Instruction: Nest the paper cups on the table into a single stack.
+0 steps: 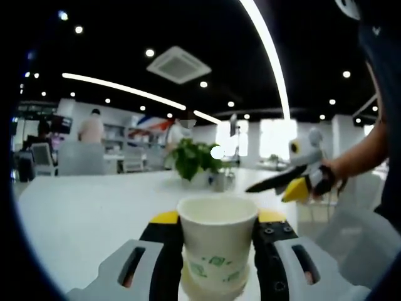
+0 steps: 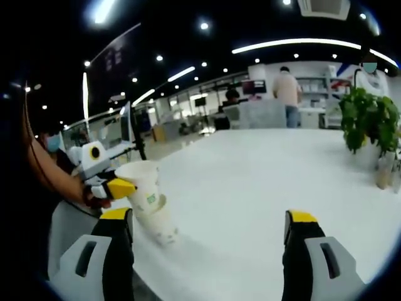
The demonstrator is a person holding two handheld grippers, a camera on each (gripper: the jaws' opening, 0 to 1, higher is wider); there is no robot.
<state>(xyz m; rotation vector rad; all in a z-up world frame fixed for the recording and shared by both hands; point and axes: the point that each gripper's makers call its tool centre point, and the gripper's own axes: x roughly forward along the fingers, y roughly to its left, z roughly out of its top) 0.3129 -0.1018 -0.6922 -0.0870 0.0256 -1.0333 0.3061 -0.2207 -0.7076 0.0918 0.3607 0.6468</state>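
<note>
Nesting cups | our left gripper (image 1: 218, 235) clamps the upper paper cup (image 1: 217, 241) over the lower cup (image 2: 161, 227) | right gripper (image 2: 210, 229) gapes, unloaded, over table (image 2: 250, 188)

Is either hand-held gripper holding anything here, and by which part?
Left hand-held gripper clamps the top paper cup by its side walls; right hand-held gripper holds nothing.

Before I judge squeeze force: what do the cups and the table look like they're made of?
Cups: thin paper, matte off-white, green print, rolled rim. Table: smooth white top with soft glare, probably laminate; cannot be sure. The left gripper is shut on the cups.
</note>
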